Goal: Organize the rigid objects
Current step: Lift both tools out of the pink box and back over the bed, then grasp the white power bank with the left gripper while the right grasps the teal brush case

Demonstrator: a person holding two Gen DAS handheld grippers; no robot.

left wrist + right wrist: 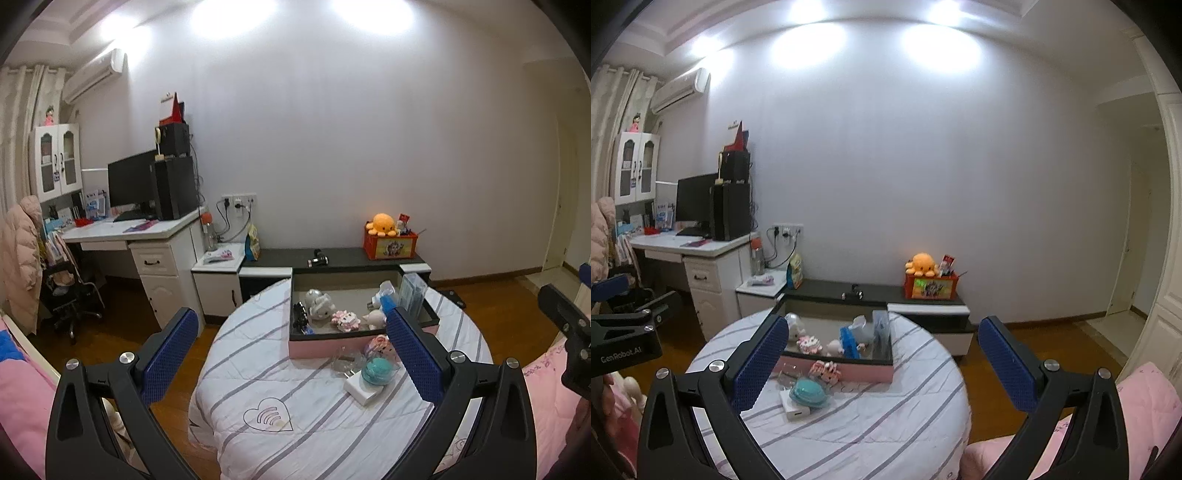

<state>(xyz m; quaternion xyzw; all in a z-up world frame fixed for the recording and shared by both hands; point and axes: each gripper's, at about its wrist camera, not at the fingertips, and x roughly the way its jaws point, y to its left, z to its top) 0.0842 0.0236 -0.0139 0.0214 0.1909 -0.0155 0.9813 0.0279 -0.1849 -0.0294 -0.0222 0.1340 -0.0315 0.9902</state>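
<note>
A pink box with a black rim (325, 350) (849, 365) stands on a round table under a striped cloth (277, 387) (886, 413). Inside lie a white plush (319, 304), a pink block figure (345, 319), a black toy car (300, 314) and a clear case (413, 293) (881, 328). In front of the box sit a teal round case (376, 371) (808, 393) on a white charger (360, 389) (796, 408), and a small pink toy (825, 369). My left gripper (290, 317) and right gripper (882, 325) both hover open and hold nothing, short of the table.
A low black cabinet (340, 256) behind the table carries an orange crate with an octopus plush (386, 225). A white desk with a monitor (129, 184) and an office chair (70, 291) stand to the left. Pink bedding (1145, 406) lies at the right.
</note>
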